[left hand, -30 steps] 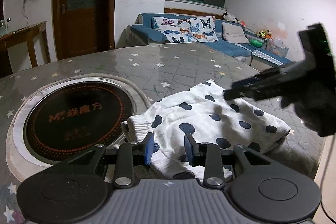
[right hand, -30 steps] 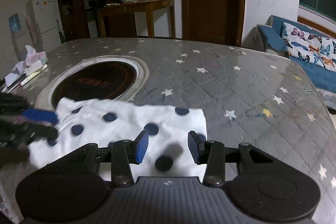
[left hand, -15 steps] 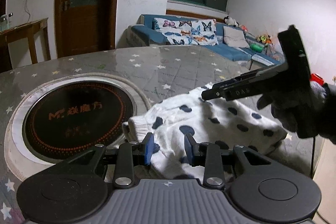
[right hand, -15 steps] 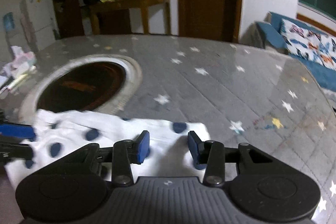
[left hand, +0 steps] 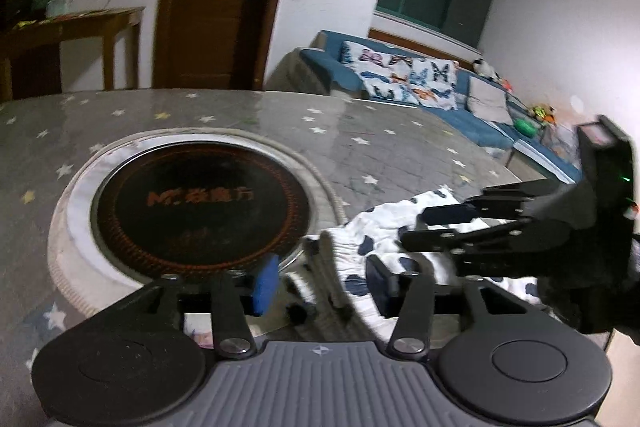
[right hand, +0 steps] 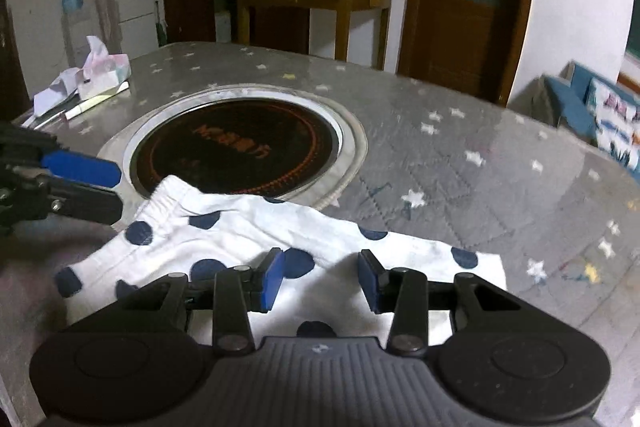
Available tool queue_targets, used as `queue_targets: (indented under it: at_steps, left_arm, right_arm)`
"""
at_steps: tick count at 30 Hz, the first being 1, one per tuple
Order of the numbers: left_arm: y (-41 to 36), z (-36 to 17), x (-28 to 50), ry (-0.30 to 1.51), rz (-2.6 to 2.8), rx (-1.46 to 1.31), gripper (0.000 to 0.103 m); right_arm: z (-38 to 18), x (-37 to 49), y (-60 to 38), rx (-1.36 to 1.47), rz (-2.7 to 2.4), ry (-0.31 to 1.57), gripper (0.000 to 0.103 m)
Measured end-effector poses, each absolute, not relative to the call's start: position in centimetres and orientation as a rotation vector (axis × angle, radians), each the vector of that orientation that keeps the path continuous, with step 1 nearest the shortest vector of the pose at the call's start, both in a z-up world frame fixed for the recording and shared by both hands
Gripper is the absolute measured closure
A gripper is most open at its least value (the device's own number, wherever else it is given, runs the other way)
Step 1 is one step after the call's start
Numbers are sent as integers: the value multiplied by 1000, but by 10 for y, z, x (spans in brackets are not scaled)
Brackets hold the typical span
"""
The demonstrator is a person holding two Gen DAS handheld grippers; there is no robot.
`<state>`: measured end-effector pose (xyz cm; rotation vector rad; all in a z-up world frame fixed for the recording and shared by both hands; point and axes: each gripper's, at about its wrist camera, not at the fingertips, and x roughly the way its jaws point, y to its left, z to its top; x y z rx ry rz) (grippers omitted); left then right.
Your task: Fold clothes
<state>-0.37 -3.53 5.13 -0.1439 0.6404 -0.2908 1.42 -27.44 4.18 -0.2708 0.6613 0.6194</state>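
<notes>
A folded white garment with dark blue dots [right hand: 248, 231] lies on the grey star-patterned table, its elastic waistband end near the round cooktop. In the left wrist view the garment [left hand: 384, 227] lies just ahead of my left gripper [left hand: 322, 283], which is open and empty over the waistband end. My right gripper [right hand: 320, 281] is open and empty, low over the garment's middle. The right gripper also shows in the left wrist view [left hand: 416, 227], reaching in from the right over the cloth. The left gripper shows at the left edge of the right wrist view [right hand: 104, 187].
A round black induction cooktop [right hand: 236, 147] is sunk into the table [right hand: 460, 155], touching the garment's waistband end. A tissue box and papers [right hand: 96, 75] lie at the table's far left edge. A blue sofa [left hand: 420, 87] stands beyond the table.
Both grippers have opened wider. The left gripper has swung left toward the cooktop and the waistband end. The right gripper has come lower and closer over the garment.
</notes>
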Motion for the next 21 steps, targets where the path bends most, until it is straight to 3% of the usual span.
queue_targets:
  at_steps: [4, 6, 21]
  left_arm:
    - [-33, 52, -3, 659, -262, -172, 20]
    - [-33, 52, -3, 669, -249, -179, 16]
    - [-35, 48, 8, 810, -197, -268, 7]
  right_arm:
    - [59, -11, -271, -314, 668, 614, 55]
    - [64, -27, -266, -344, 706, 597, 53]
    - [39, -117, -205, -736, 915, 468, 52]
